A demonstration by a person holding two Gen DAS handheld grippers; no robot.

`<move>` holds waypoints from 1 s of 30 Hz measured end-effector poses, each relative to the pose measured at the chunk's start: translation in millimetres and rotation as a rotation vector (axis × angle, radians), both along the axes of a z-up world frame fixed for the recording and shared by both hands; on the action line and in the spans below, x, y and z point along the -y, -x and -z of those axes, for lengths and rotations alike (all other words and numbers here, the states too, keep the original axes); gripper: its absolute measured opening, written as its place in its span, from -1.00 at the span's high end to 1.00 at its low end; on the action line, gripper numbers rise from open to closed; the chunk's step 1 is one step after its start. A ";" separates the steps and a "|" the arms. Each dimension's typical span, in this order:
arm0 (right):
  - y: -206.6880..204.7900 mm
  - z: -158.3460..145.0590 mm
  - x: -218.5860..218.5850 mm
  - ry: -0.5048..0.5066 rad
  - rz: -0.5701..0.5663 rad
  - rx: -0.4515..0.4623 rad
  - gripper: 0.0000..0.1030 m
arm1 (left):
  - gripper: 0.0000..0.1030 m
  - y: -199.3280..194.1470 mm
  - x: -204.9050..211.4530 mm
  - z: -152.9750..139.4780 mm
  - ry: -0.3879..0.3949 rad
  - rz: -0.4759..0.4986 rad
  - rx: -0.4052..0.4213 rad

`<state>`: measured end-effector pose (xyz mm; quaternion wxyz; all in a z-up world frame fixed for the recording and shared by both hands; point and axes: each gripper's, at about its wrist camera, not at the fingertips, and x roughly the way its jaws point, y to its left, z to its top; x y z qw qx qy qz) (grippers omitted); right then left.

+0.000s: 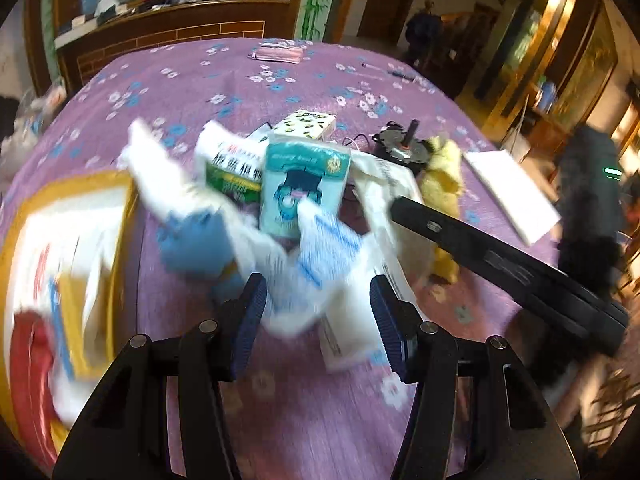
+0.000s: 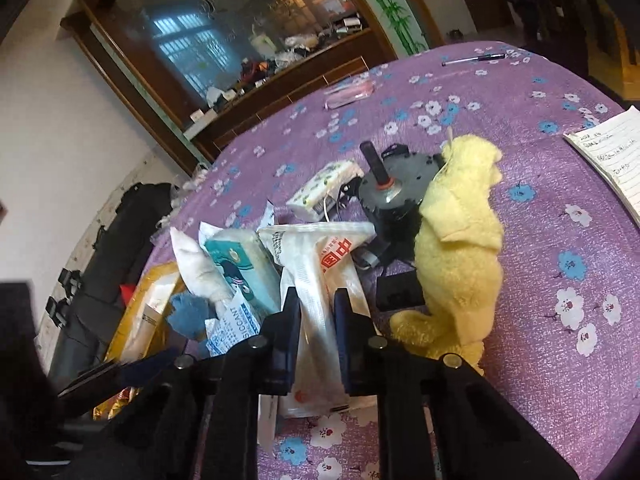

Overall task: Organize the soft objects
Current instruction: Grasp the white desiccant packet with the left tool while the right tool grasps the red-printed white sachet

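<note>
A pile of soft things lies on the purple flowered tablecloth. My left gripper is open, its blue pads either side of a white desiccant sachet with blue print; the view is blurred. Behind it stand a teal tissue pack, a green and white pack and a blue and white cloth. My right gripper is shut on a white plastic bag with red print. A yellow plush toy stands just right of it, also in the left view.
A yellow padded envelope lies at the left. A small motor with a black shaft and a spotted tissue pack sit behind the pile. A notepad is at the right; a pen and pink packet lie far back.
</note>
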<state>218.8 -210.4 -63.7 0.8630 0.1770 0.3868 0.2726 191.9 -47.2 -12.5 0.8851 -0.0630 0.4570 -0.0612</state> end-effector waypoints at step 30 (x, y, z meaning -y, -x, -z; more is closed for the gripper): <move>-2.0 4.5 2.6 -0.026 -0.002 -0.029 0.72 | 0.02 -12.3 20.0 24.2 -0.062 0.132 -0.056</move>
